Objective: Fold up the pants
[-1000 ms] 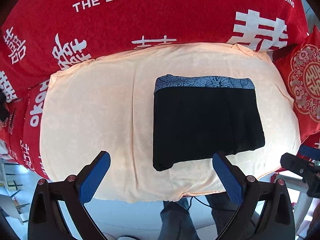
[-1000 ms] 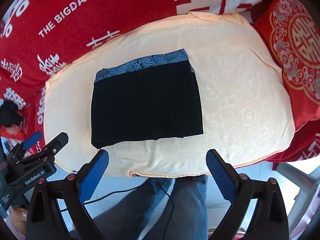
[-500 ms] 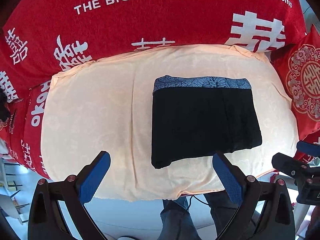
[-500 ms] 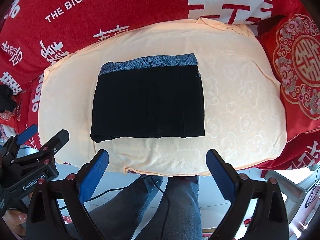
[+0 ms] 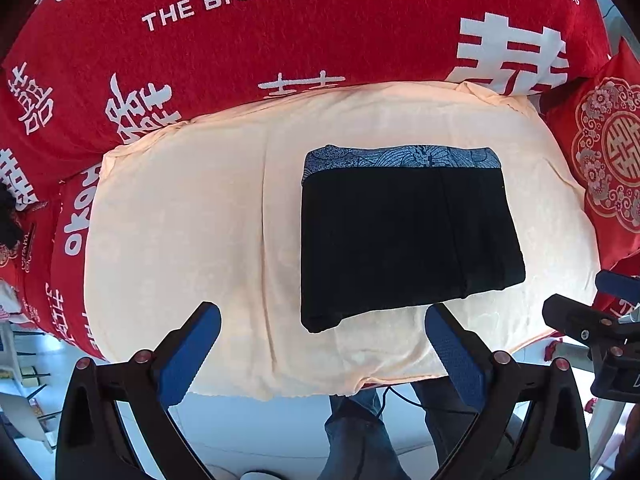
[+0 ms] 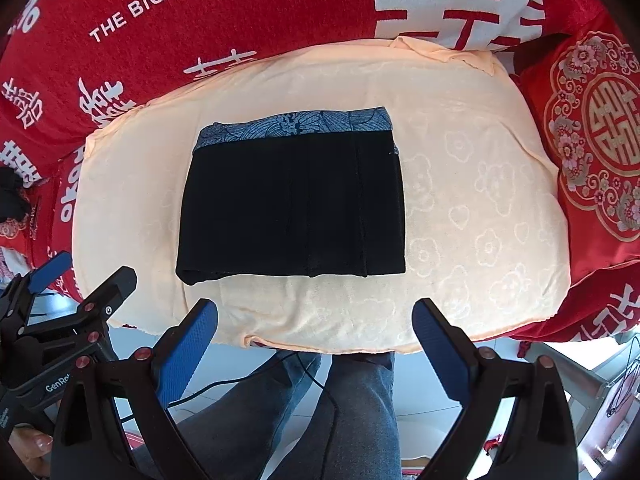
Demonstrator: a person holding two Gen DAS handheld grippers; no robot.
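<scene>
Left hand-held gripper (image 5: 322, 330) released, blue pads spread wide, nothing between them; it hovers off the near edge of the peach towel (image 5: 180, 216), apart from the pants (image 5: 408, 236). Right hand-held gripper (image 6: 316, 326) likewise released and empty, near the same edge. Pants folded into a black rectangle with the blue patterned waistband (image 6: 296, 126) on the far side, lying flat on the towel, which covers a red cloth (image 6: 240, 8) with white lettering.
</scene>
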